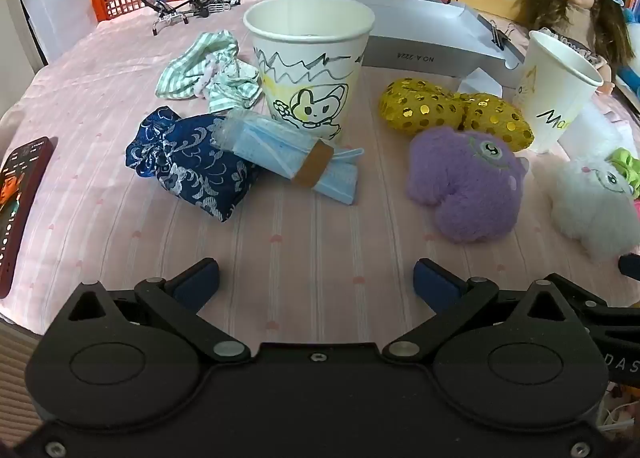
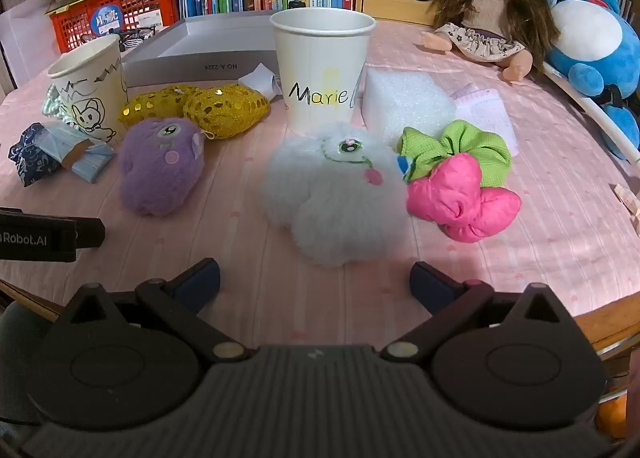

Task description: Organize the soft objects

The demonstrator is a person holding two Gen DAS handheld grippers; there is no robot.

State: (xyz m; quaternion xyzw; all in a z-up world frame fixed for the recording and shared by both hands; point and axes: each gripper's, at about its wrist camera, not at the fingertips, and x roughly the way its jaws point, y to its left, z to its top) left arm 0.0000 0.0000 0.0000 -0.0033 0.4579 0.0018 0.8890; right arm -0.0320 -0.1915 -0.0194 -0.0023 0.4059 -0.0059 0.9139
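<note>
We are hovering both tools over a pink tablecloth [image 1: 304,225] strewn with soft things, nothing yet sorted. The left gripper [image 1: 316,278] is holding its fingers wide apart and empty, angled down at bare cloth. Going left to right, we are facing a navy brocade pouch [image 1: 192,165], limp and light, best pinched at its gathered neck; a taped bundle of blue face masks [image 1: 288,153], slippery in its wrap, best taken across the band; and a purple plush [image 1: 464,181], squashy enough to grip anywhere across its body. The right gripper [image 2: 316,278], also spread wide and empty, is pointing at a white fluffy plush [image 2: 336,193], then a pink puffy bow [image 2: 460,197] resting against a green scrunchie [image 2: 460,145]; all look featherweight and compressible. Two paper cups, one drawn on [image 1: 308,61] and one marked "Marie" [image 2: 320,69], would tip easily.
</note>
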